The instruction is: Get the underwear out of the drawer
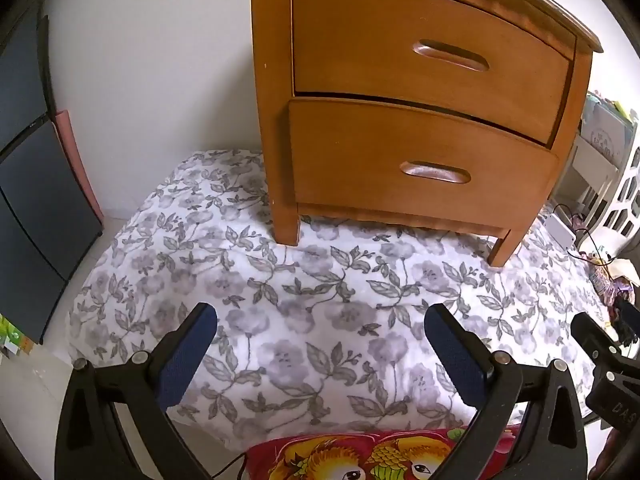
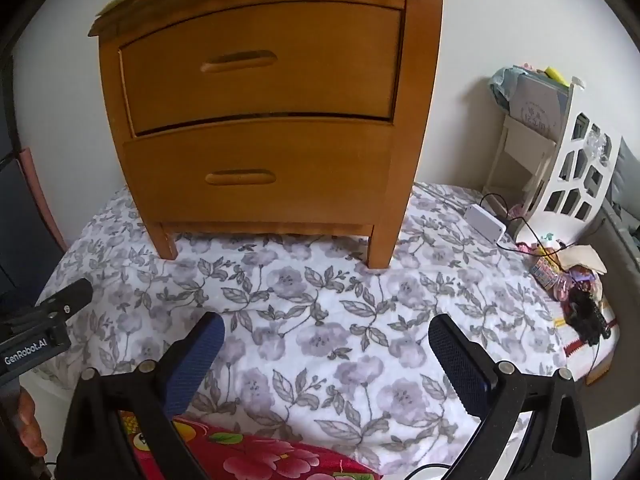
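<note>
Nearest, at the bottom edge of both wrist views: a red cushion with a bright print (image 1: 360, 456), lying on the floral sheet (image 1: 320, 300).

Left gripper (image 1: 320, 332): jaws spread wide, blue-padded fingers (image 1: 188, 360) apart over bare sheet. Nothing between the pads, nothing touched. It hangs above the sheet, tilted down toward it.

Right gripper (image 2: 326, 340): jaws at full spread, blue pads (image 2: 460, 364) apart over the sheet, nothing held or touched. Same downward tilt.

The two tools sit side by side. The right one's black body shows at the right edge of the left wrist view, and the left one's body, with white lettering, at the left edge of the right wrist view. Part of a hand (image 2: 28, 424) is visible under it.

Farther back, standing on the sheet: a wooden nightstand (image 2: 420, 120) on short legs, well apart from both grippers and ahead of them. Two drawers, each with a carved recessed handle. Upper drawer (image 1: 420, 56) sits flush. Lower drawer (image 1: 400, 160) looks closed or nearly so, with a thin dark gap along its top edge. No underwear is in sight; the drawer interiors are hidden, so its location cannot be told.

To the right of the nightstand, near the wall: a white box with a black cable (image 2: 484, 222), a white cut-out rack (image 2: 572, 172), and small clutter at the sheet's edge. At far left, a dark panel (image 1: 36, 216) stands against the wall.
</note>
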Motion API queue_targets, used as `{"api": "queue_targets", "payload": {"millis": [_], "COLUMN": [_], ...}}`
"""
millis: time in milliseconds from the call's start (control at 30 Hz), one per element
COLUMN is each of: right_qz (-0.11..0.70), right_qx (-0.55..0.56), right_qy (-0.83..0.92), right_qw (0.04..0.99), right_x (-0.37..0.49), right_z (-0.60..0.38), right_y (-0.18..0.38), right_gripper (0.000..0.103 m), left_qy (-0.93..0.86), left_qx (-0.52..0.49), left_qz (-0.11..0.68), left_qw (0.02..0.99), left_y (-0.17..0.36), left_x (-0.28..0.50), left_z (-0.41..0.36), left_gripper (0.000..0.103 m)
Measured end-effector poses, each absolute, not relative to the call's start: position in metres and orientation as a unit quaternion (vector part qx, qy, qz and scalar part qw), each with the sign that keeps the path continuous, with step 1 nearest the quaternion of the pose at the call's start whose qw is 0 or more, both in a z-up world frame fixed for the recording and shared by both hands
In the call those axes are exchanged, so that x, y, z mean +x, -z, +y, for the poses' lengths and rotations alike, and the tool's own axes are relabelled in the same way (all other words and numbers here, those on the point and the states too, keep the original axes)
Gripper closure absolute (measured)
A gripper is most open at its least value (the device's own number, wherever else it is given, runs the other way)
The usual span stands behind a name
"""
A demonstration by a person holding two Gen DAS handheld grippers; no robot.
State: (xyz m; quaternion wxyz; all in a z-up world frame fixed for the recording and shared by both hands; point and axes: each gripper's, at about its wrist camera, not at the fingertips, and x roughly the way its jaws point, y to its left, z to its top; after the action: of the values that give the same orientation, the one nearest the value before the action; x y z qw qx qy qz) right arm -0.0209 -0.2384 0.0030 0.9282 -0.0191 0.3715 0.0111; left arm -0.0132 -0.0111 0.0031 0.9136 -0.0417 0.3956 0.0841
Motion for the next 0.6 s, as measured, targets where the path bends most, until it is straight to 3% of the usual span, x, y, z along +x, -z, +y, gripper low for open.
{"api": "queue_targets", "payload": {"millis": [600], "right_qz": [0.388], "right_qx": [-0.035], "right_qy": [-0.07], "right_qw": [0.918], "right_x": [-0.012], "right_z": [-0.242], "right_y": [0.006], "right_gripper": [0.0], "left_qy": [-0.13], "left_qx": [-0.046], "left_qz": [0.389], "left_qw": [0.911], "left_y": [-0.021], "left_x": [-0.013], "left_z": [-0.023], "left_gripper": [0.0]}}
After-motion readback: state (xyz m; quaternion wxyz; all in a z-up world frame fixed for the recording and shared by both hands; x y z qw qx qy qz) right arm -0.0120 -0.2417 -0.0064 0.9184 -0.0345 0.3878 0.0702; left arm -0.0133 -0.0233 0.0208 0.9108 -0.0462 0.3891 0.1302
